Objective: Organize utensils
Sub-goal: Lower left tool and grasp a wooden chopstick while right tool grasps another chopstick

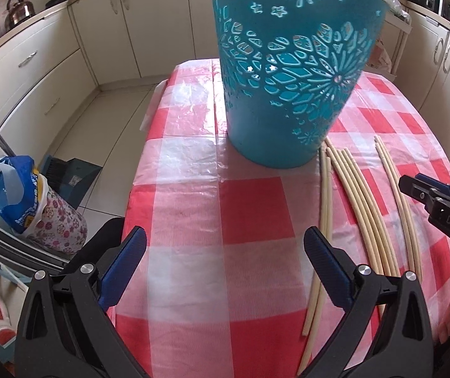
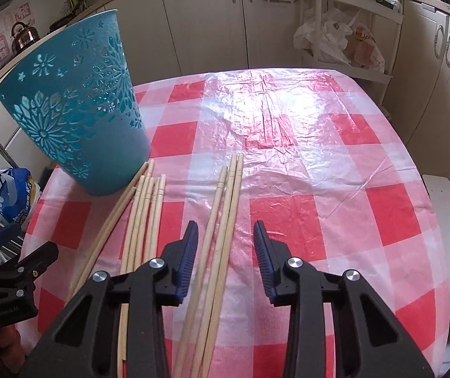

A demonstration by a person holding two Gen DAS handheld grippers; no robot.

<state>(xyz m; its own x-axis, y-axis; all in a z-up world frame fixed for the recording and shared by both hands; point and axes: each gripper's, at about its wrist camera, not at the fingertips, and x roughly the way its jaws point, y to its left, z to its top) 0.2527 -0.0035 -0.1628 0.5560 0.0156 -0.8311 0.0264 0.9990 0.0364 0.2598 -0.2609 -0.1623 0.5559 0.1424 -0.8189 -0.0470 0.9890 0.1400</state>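
Here, what is seen:
Left gripper (image 1: 225,242): jaws wide apart, holding nothing, over the checked tablecloth (image 1: 193,220).
Right gripper (image 2: 225,236): jaws apart, above three chopsticks (image 2: 221,208), not clamped on them.
Other chopsticks (image 2: 146,208): lying flat just beside, toward the bucket.
Blue bucket (image 2: 76,116): upright on the cloth, near the chopstick tips.
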